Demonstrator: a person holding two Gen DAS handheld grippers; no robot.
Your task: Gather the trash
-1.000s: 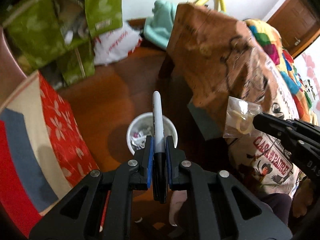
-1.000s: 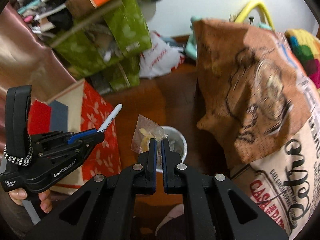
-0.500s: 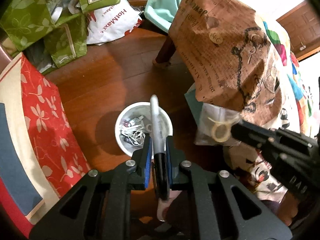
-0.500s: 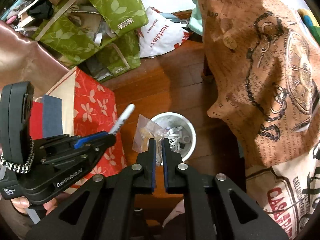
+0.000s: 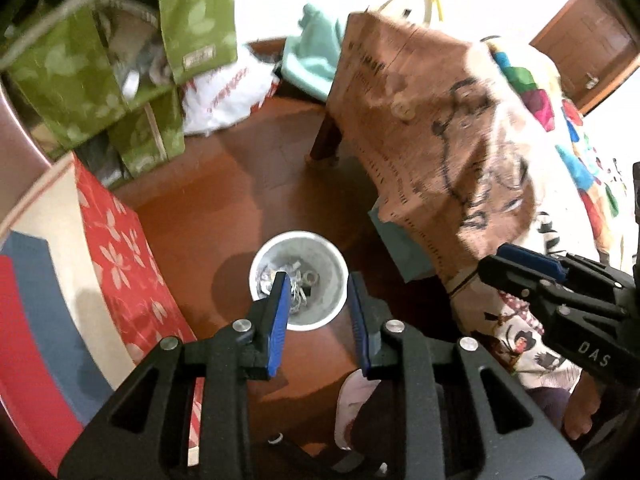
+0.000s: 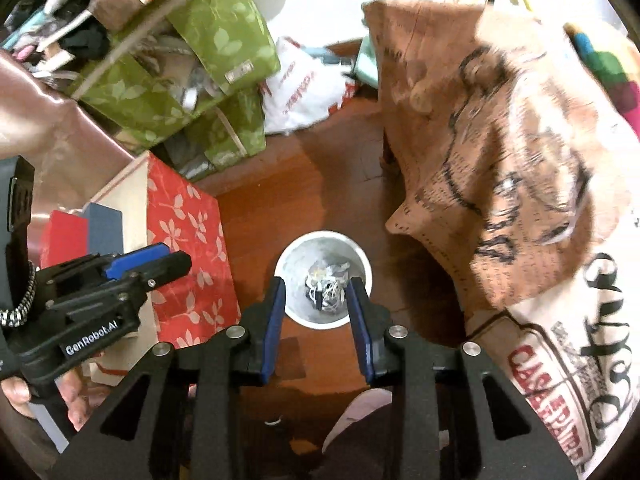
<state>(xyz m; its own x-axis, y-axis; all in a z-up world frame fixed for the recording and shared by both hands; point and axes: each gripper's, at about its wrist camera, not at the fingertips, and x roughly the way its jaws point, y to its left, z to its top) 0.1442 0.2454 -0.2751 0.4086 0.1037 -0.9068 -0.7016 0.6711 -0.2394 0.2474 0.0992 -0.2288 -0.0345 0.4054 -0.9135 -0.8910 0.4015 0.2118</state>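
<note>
A white waste bin (image 5: 320,314) stands on the wooden floor, holding tangled white scraps and other small trash (image 5: 298,284). My left gripper (image 5: 316,280) hovers over it, its jaws opening with nothing between the blue pads. The right gripper (image 5: 494,266) shows at the right edge of that view. In the right wrist view the same bin (image 6: 323,236) lies straight below my right gripper (image 6: 316,284), whose jaws are also opening and empty. The left gripper (image 6: 176,262) reaches in from the left there, held by a person's hand (image 6: 18,398). Neither the marker nor the plastic packet can be made out clearly.
A red floral gift bag (image 5: 120,264) stands left of the bin. Green leaf-print bags (image 5: 80,92) and a white plastic bag (image 5: 224,100) are piled behind. A table draped in brown printed cloth (image 5: 432,128) rises on the right. A slipper (image 5: 352,404) is near the bottom.
The left gripper let go of the marker and the right let go of the clear plastic packet; both jaws have spread apart over the bin. Both views pulled slightly away from the bin.
</note>
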